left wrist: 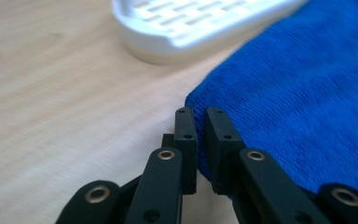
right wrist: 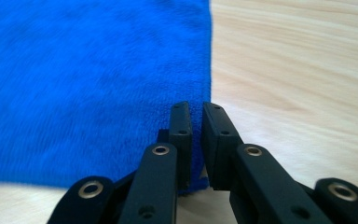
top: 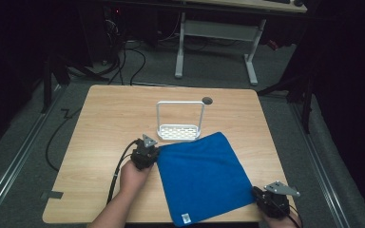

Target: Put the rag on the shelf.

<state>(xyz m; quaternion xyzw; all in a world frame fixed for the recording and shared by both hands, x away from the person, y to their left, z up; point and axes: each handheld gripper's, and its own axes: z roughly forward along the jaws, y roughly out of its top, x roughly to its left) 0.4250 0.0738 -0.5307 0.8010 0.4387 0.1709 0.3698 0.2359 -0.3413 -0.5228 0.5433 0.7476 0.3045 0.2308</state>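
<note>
- Flat on the worktop lies a blue cloth, turned a little, toward the near right.
- Left claw sits at the cloth's left corner, near the middle of the worktop; in the left gripper view its jaws are pinched nearly together on that corner's edge.
- Right claw sits at the cloth's near right corner, by the worktop's near edge; in the right gripper view its jaws are clamped on the cloth's hem.
- A white rack stands just beyond the cloth's far edge, close to the left claw.
- A small white tag shows at the cloth's nearest corner.
</note>
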